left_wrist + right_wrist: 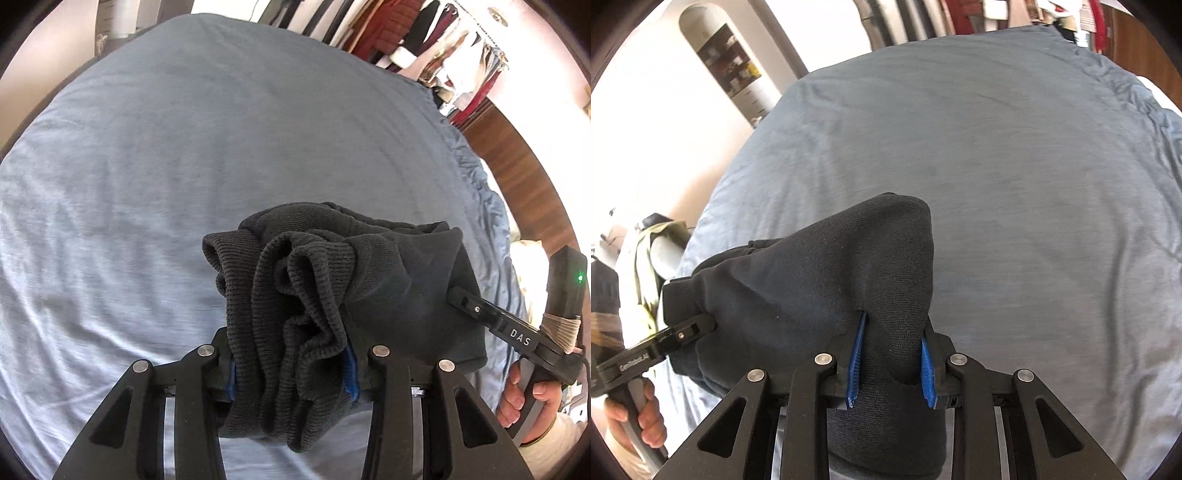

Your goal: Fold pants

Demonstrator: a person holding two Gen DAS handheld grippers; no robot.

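Dark charcoal knit pants point(369, 280) hang bunched above a blue bedsheet point(184, 147). My left gripper point(291, 373) is shut on the ribbed, gathered end of the pants, blue pads pressed into the cloth on both sides. In the right wrist view my right gripper point(892, 369) is shut on a smooth fold of the same pants point(812, 288), which rises in a hump past the blue pads point(857, 354). The cloth stretches between the two grippers. Each view shows the other gripper at its edge, held by a hand point(524, 402).
The bed point(1034, 184) fills most of both views, its sheet lightly wrinkled. A rack of hanging clothes point(443, 44) stands beyond the far edge. A wooden floor point(517, 166) runs along the right side; an arched wall shelf point(727, 59) is at the left.
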